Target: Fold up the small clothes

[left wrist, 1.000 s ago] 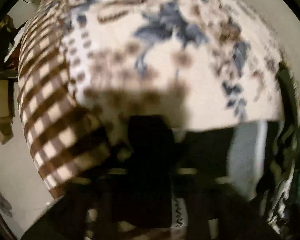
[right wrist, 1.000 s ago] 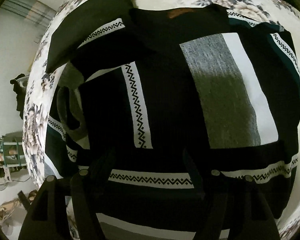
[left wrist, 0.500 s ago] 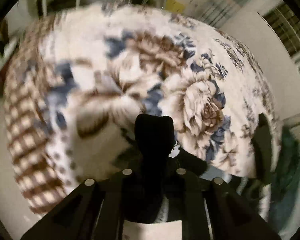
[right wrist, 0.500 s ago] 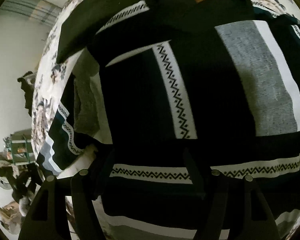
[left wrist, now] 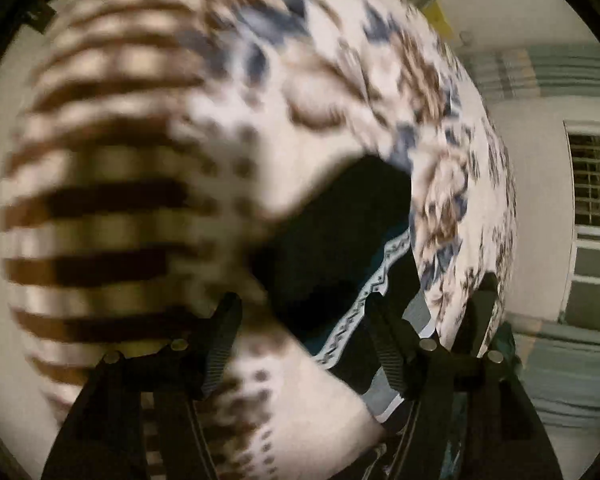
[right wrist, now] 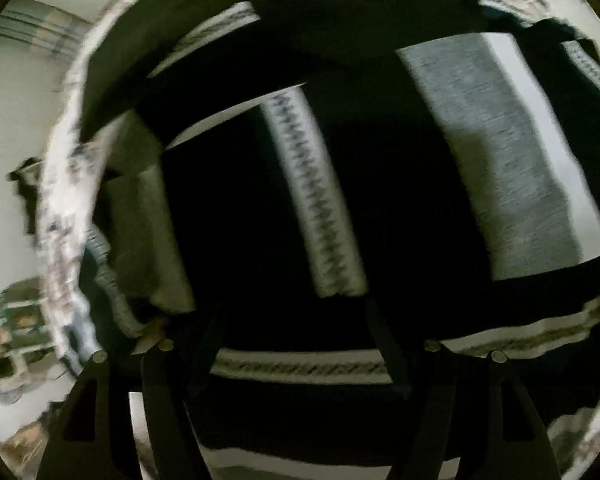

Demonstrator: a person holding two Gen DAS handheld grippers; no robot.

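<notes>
**Two grippers, one slack sweater**

Both claws stood released: our left gripper beside a dark sleeve, our right gripper over the black patterned sweater on the floral bedspread. We judged folded layers might slide apart unheld. Beyond the bedspread: pale walls, a barred window.

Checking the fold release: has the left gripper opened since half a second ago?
Yes. The left gripper, then pinched on black cloth, now stands open over the floral bedsheet, the black sweater lying loose between its fingers.
</notes>
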